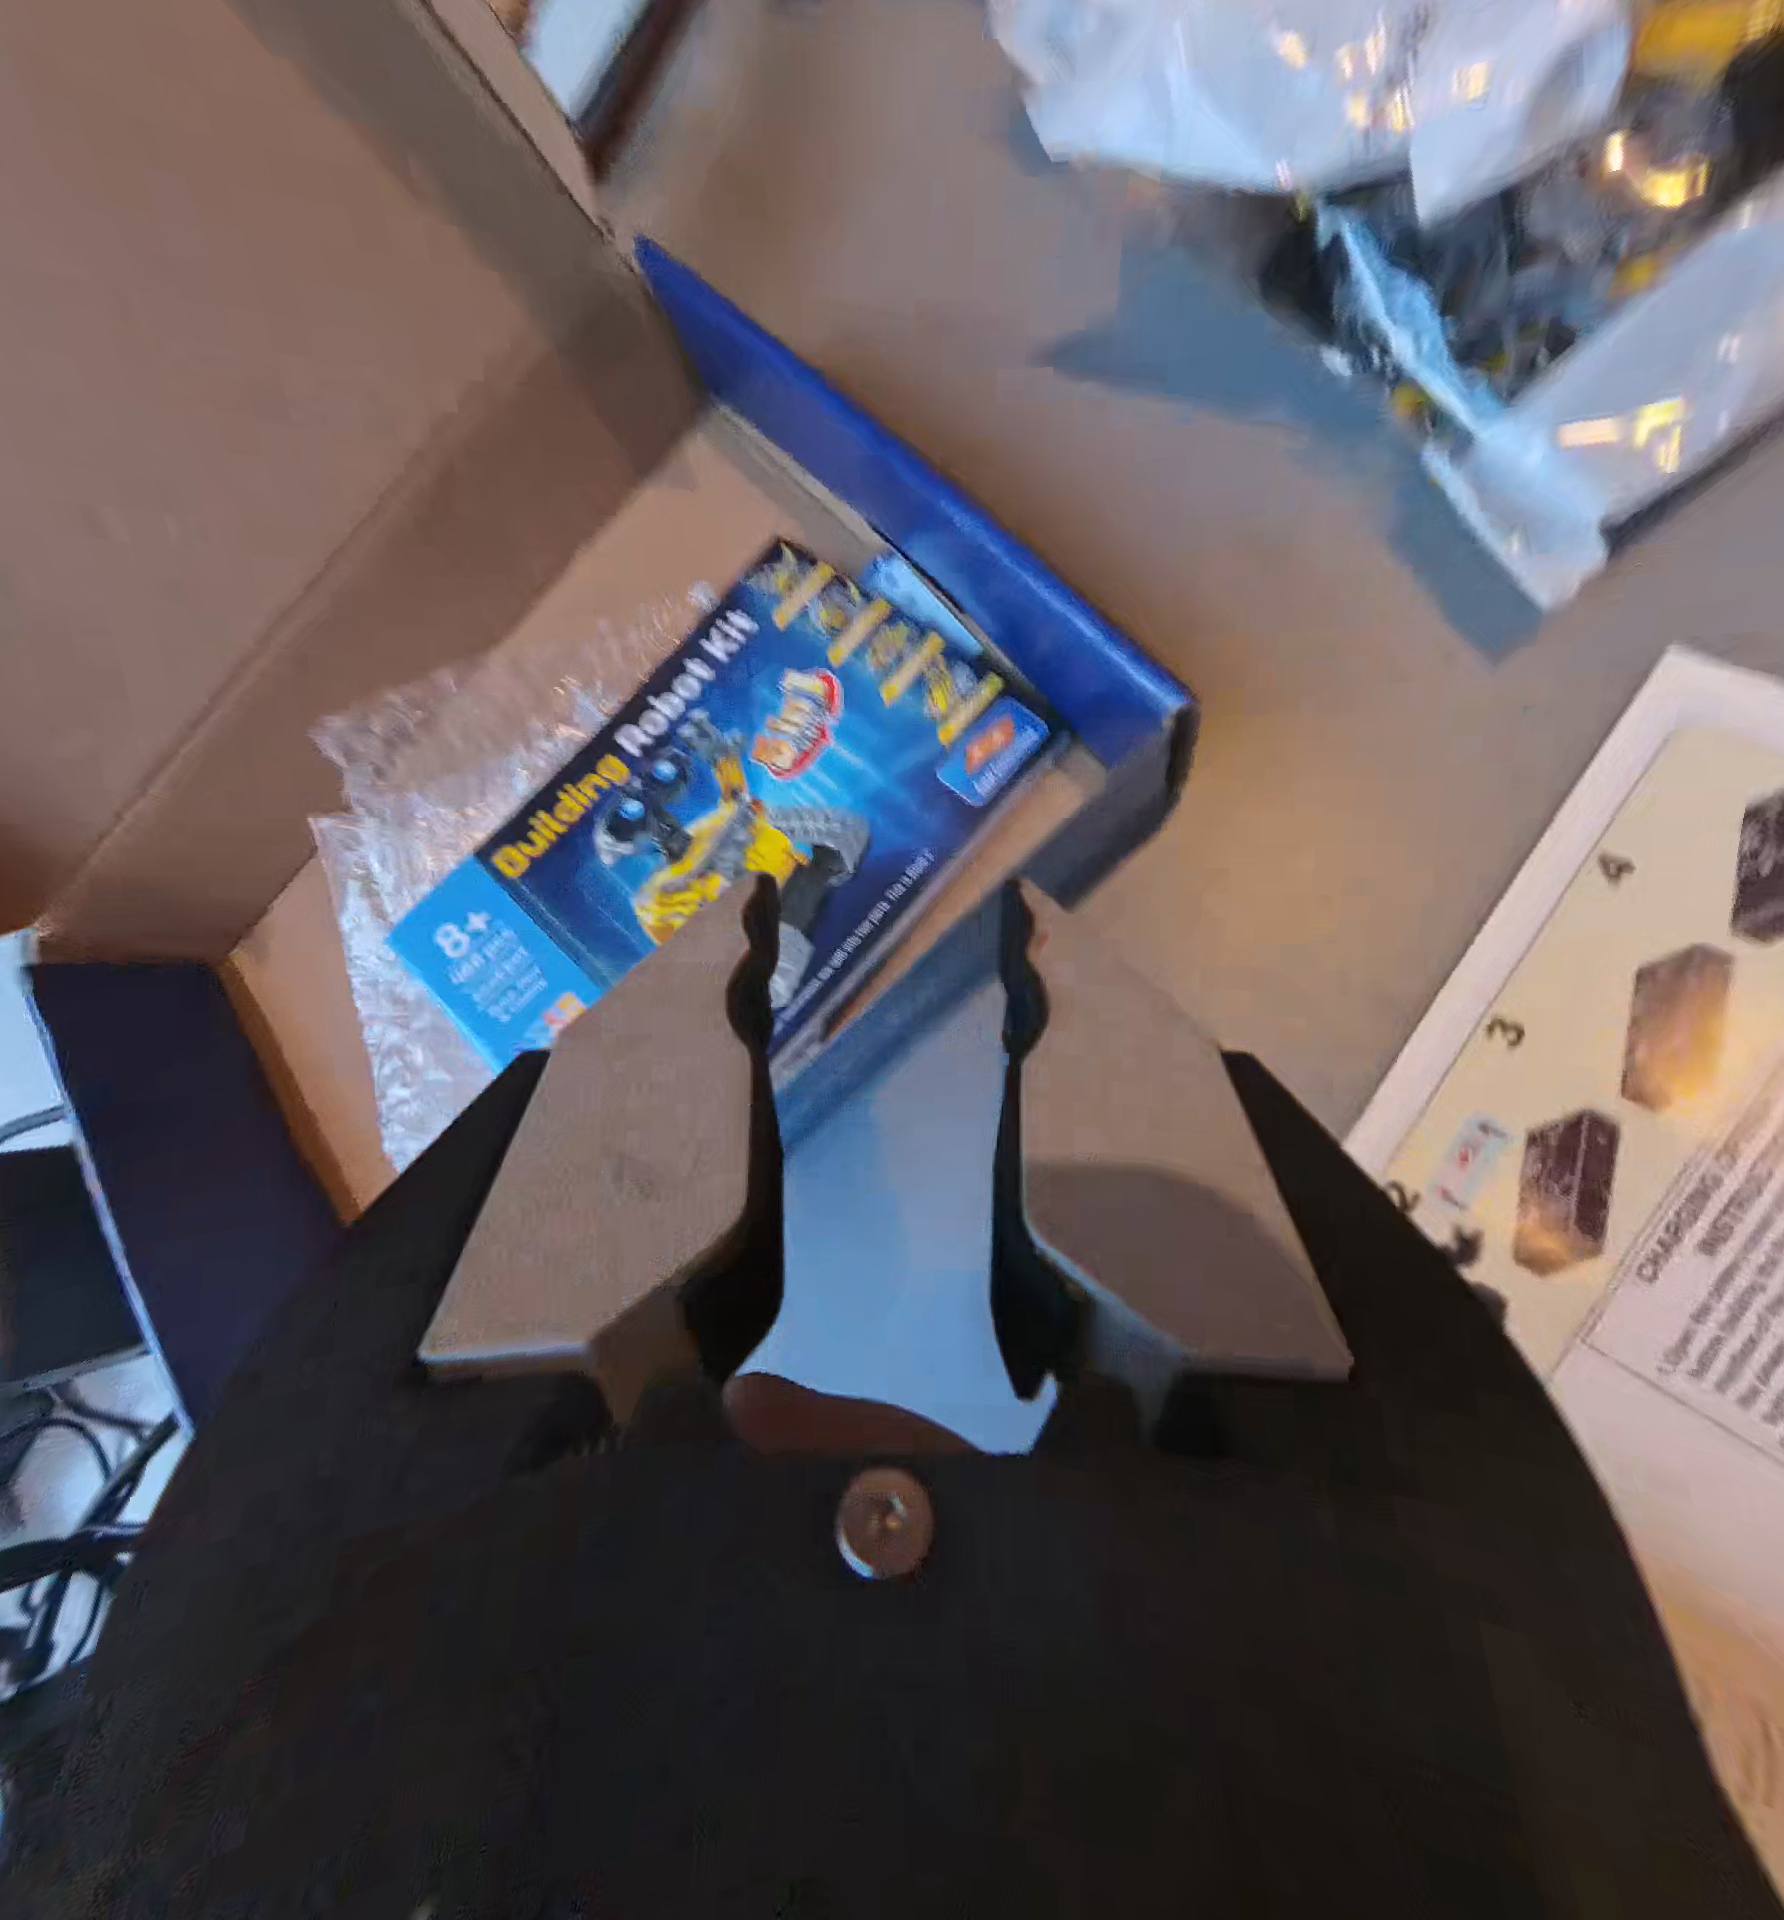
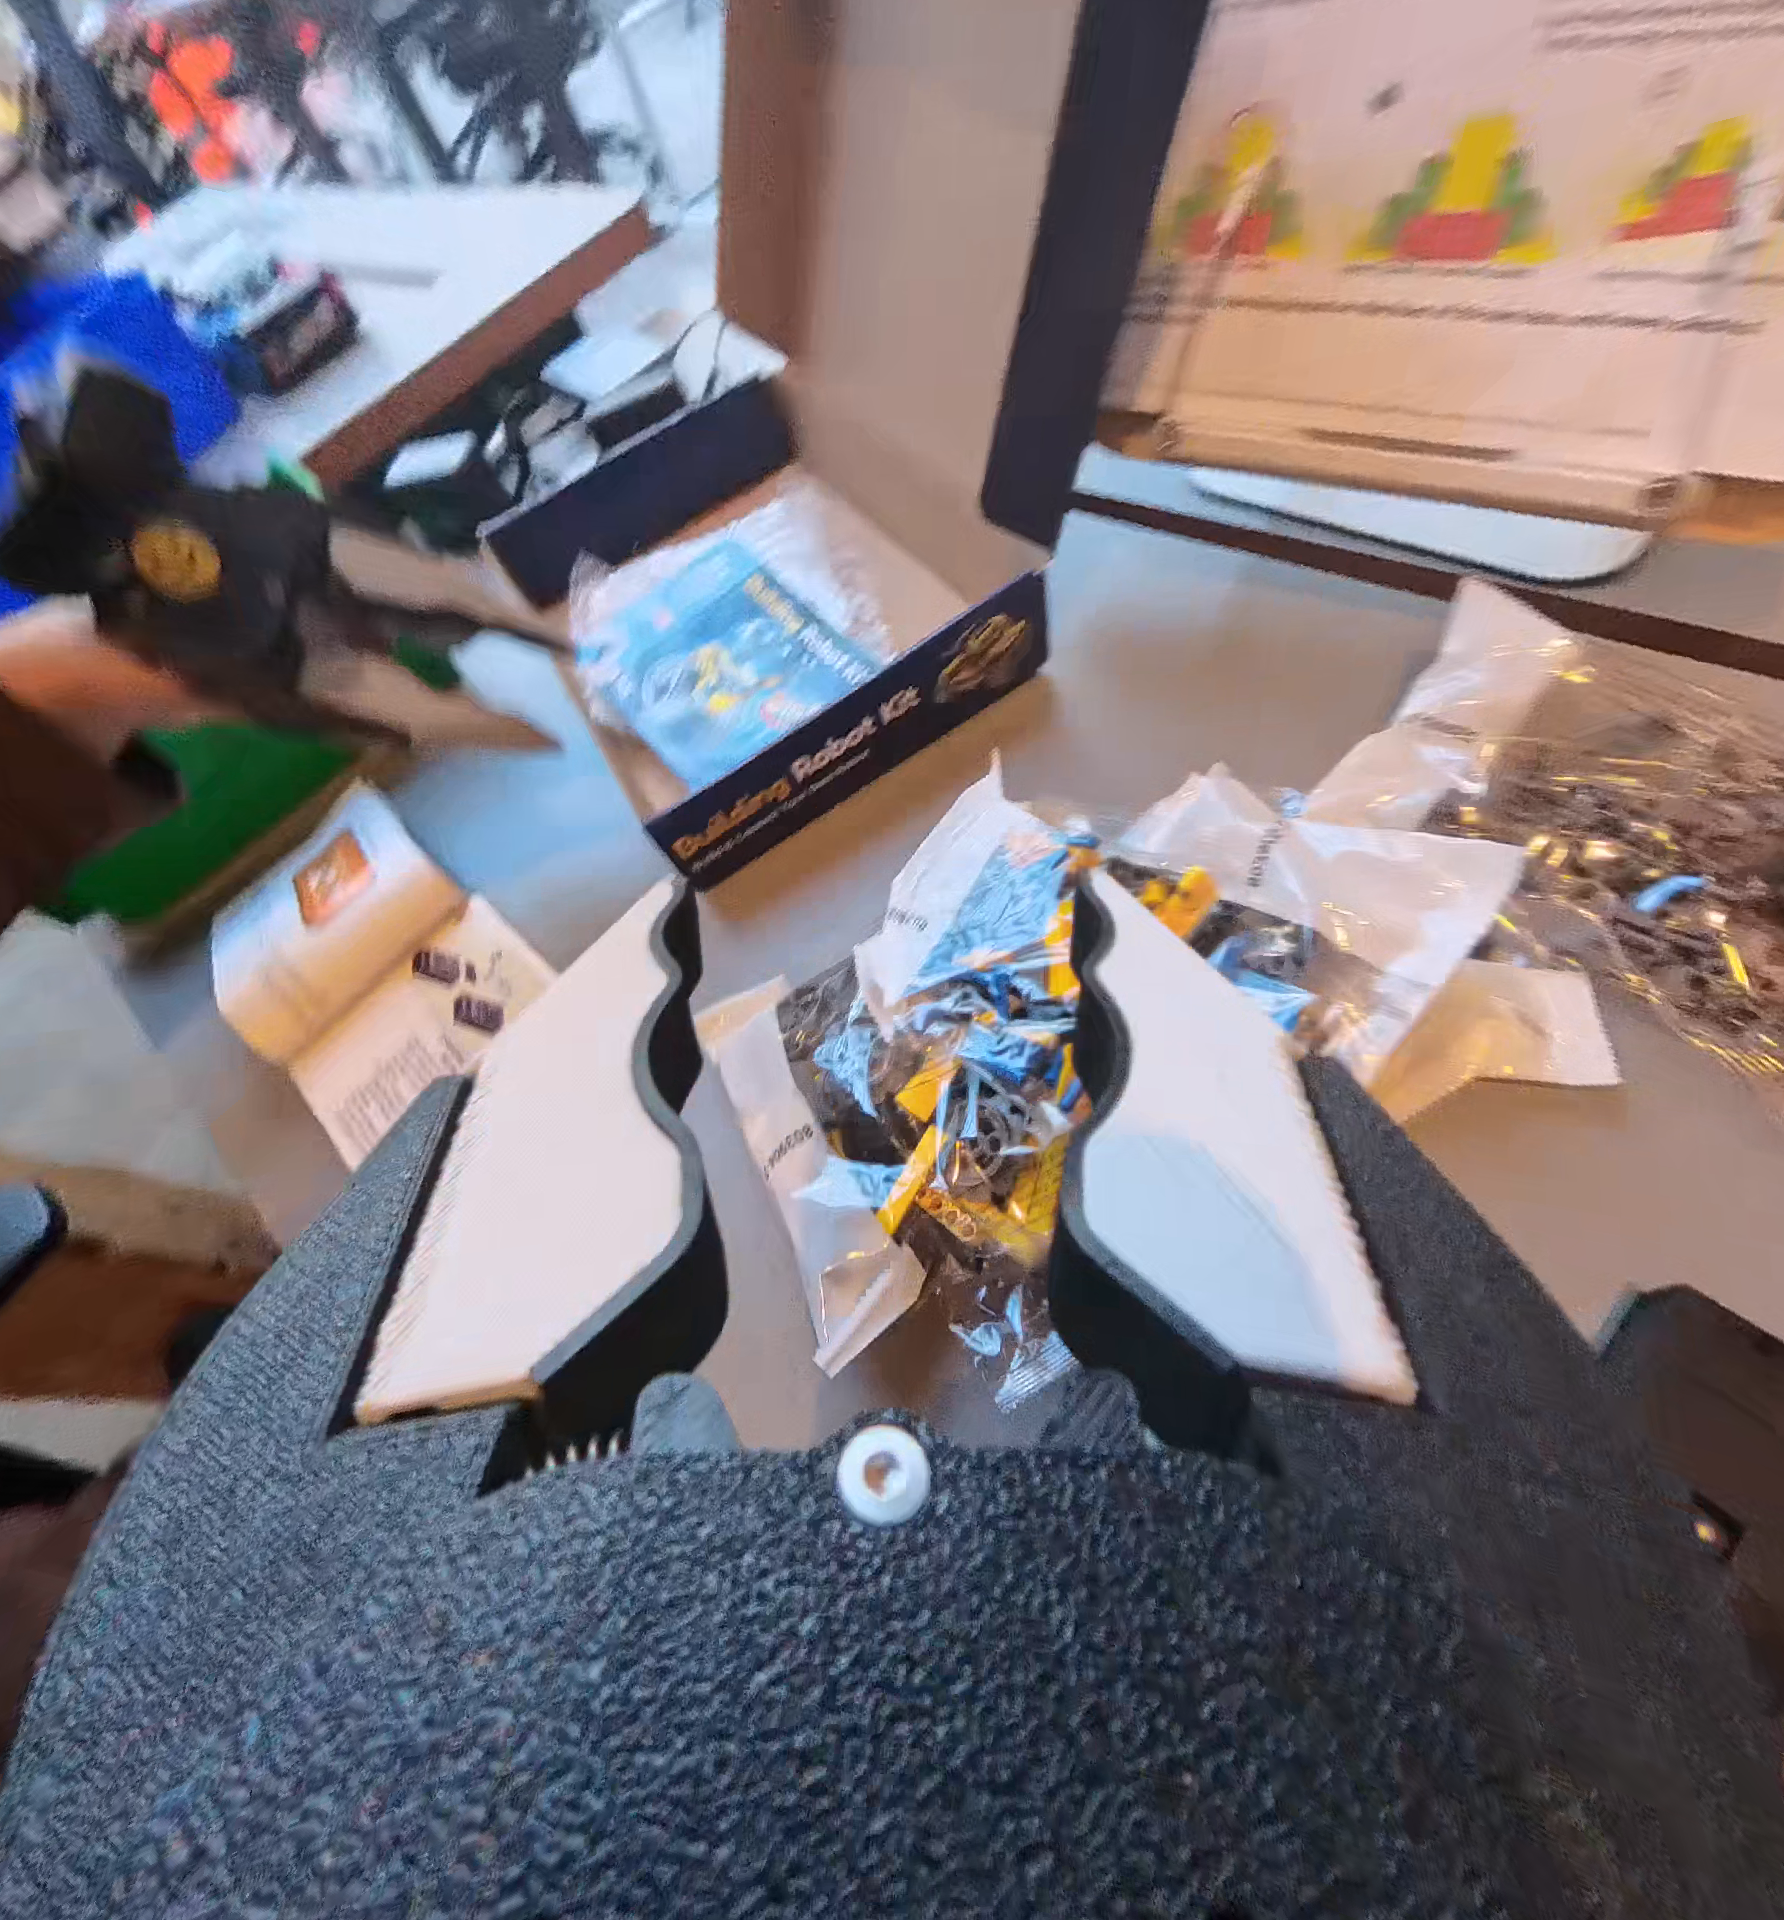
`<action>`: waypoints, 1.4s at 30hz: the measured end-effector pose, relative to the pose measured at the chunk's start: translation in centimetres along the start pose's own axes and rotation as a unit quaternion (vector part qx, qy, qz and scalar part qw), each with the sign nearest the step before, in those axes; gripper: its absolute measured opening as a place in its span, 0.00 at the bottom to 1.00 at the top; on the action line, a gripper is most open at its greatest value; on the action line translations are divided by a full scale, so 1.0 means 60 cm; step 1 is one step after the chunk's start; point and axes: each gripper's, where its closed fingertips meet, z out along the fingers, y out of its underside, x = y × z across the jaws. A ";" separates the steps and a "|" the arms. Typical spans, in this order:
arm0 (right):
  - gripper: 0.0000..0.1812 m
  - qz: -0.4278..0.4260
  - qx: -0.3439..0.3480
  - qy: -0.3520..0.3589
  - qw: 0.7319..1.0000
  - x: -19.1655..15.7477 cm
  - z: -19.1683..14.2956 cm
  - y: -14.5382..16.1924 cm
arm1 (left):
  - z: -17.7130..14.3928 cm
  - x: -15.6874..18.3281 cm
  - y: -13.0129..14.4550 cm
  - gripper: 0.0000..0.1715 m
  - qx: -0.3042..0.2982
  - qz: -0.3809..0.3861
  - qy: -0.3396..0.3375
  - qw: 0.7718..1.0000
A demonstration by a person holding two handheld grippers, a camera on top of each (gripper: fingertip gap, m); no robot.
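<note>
Left wrist view blurs the booklet (image 1: 722, 810); both tongs (image 1: 883, 904) (image 2: 883, 894) gape empty above clutter.

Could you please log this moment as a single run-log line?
left hand-held gripper: open, above blue box | right hand-held gripper: open, over parts bag | table: more bags

Left claw (image 1: 883, 904) parted, empty, angled downward. Right claw (image 2: 883, 904) parted wide, empty, angled downward.
</note>
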 end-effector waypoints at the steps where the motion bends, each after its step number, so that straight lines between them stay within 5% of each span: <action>1: 0.39 0.014 0.015 0.010 1.000 0.008 -0.009 -0.009 | 0.010 0.013 0.011 0.23 -0.016 0.006 0.007 1.000; 5: 0.41 0.012 0.007 0.049 0.999 0.024 -0.019 -0.002 | 0.051 0.049 0.041 0.24 -0.071 0.009 0.023 0.997; 9: 0.45 0.025 -0.053 0.059 0.996 0.043 0.010 0.044 | 0.073 0.044 0.039 0.10 -0.086 -0.009 -0.016 0.996; 17: 0.41 0.051 -0.146 0.055 0.986 0.081 0.069 0.128 | 0.054 0.109 -0.018 0.09 -0.018 -0.055 0.033 0.998; 23: 0.38 0.078 -0.197 0.053 0.976 0.095 0.113 0.178 | -0.055 0.136 -0.079 0.11 0.112 -0.096 0.026 0.989; 28: 0.11 0.050 -0.194 0.031 0.979 0.083 0.136 0.181 | -0.105 0.195 -0.093 0.11 0.175 -0.107 0.049 0.978; 30: 0.03 0.021 -0.168 0.000 0.986 0.063 0.130 0.163 | -0.107 0.209 -0.082 0.11 0.171 -0.097 0.041 0.980; 37: 0.02 -0.172 -0.121 -0.070 0.975 -0.018 0.088 0.122 | -0.104 0.230 -0.044 0.12 0.172 -0.121 0.047 0.977; 41: 0.02 -0.253 -0.056 -0.194 0.946 -0.137 0.048 0.093 | -0.105 0.246 -0.043 0.18 0.202 -0.177 0.089 0.959; 42: 0.02 -0.275 -0.036 -0.221 0.935 -0.169 0.033 0.082 | -0.111 0.259 -0.049 0.26 0.212 -0.192 0.124 0.950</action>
